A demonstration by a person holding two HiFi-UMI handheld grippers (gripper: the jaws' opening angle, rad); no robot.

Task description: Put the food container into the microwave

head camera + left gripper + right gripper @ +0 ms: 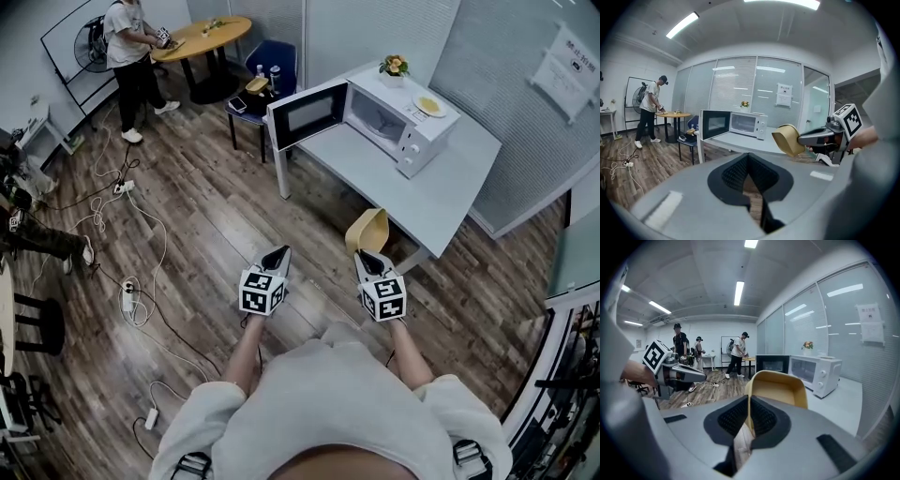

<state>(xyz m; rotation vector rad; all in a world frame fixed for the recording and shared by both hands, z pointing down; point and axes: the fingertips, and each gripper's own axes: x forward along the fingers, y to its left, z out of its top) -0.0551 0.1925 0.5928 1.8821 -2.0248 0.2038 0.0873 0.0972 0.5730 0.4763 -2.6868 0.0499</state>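
The right tongs (367, 256) are clamped on the container (367, 230). The right gripper view shows the two pads pinched on its left wall at the rim (749, 405), so the tan tub (780, 387) stands just ahead of the tongs and mostly to their right. The left tongs (277, 255) are level with them, a little apart to the left. Their jaws are closed together with nothing between them (749, 161), and they do not touch the container (787, 139).

The container is held in the air at the near edge of the counter (450, 192), resting on nothing. It is tipped up. Its open mouth faces back toward the right tongs, so the inside shows in the right gripper view. Its base faces away, toward the counter and the microwave (394, 127). Its long axis seems to run crosswise to the tongs, though the wide lens makes that hard to judge.

Bare counter lies between the container and the microwave. The microwave's door (307, 112) is swung wide open to the left, past the counter's edge, and the cavity faces the person. A plate (429, 105) lies on top of the microwave, and flowers (394, 67) stand behind it.

Cables (131, 234) trail over the wood floor on the left. Farther off is a blue chair (274, 64) with small things on it, then a round table (202, 37) with another person (127, 47) standing at it.
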